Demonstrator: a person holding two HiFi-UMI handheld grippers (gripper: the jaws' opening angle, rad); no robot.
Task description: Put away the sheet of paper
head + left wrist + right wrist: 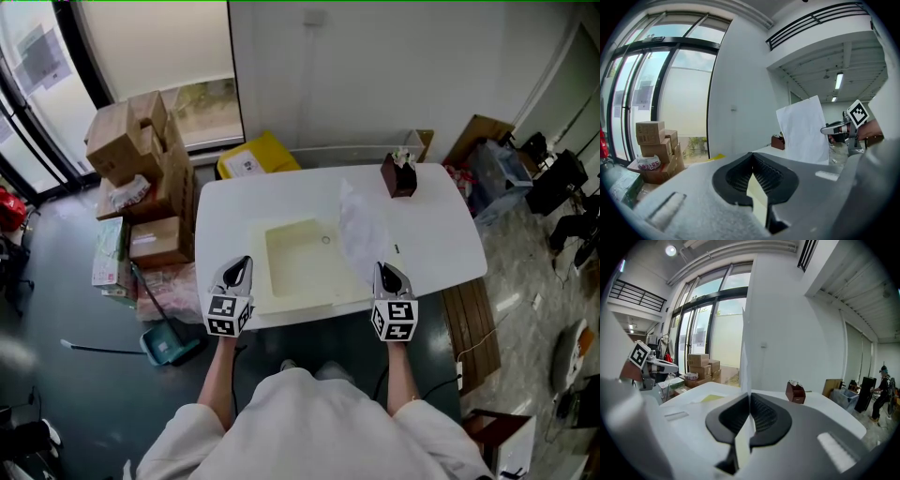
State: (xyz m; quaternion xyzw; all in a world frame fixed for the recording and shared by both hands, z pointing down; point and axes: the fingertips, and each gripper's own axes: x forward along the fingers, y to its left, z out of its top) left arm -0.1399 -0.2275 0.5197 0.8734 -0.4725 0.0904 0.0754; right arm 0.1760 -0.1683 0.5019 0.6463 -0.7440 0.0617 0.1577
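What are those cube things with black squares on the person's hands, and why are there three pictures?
A person holds a pinching tool, called a gripper, in each hand: the left gripper and the right gripper. The marked cubes are part of them. One picture comes from a camera on the person's head, looking down. The other two come from cameras riding on each gripper, looking along its jaws. On the white table lie a pale yellow folder and a brown box. The right gripper pinches a white sheet of paper that stands upright. The left gripper's jaws are together; whether they pinch the folder's edge is unclear.
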